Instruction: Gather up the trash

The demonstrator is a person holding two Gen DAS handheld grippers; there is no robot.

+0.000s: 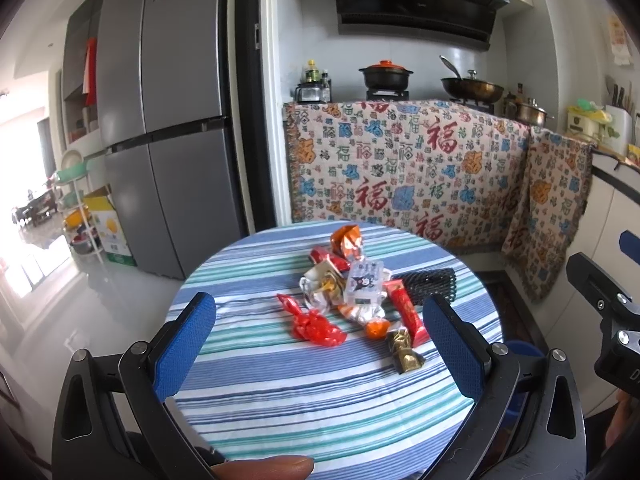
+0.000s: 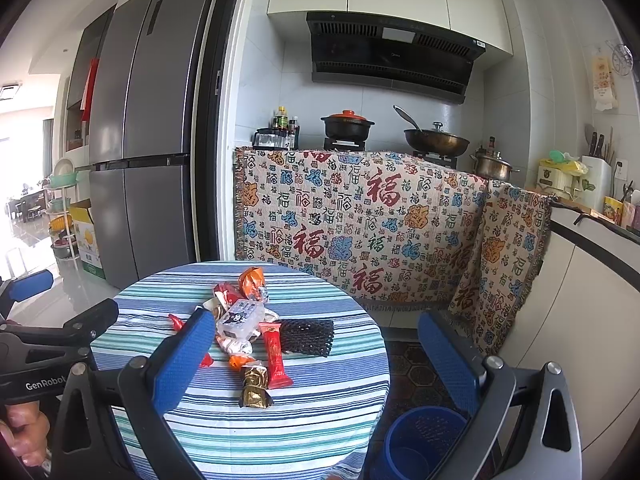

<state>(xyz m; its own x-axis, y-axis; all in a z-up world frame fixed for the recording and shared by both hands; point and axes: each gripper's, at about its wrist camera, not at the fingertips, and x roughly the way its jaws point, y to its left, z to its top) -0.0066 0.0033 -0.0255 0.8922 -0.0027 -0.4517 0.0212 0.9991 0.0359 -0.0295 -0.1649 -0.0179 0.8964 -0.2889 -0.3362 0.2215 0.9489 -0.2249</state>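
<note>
- One round table (image 1: 280, 400) stood under a striped cloth.
- About eight wrappers lay clustered at its centre: one gold (image 1: 404, 350), two long red (image 1: 408, 316), one crumpled red (image 1: 316, 326).
- One black foam net (image 1: 430, 284) lay at 3 o'clock of the pile.
- One blue bin (image 2: 424, 440) stood on the floor.
- Three pots (image 2: 347, 125) sat at 12 o'clock.

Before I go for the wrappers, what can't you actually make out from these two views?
- Blue bin on the floor: in the right wrist view the right gripper and the frame edge cut it off; contents unclear.
- Red wrapper: right wrist view, mostly hidden behind a blue finger.
- Clear packet: print too small in both views.
- Wrappers beneath the pile: overlapped, count uncertain.
</note>
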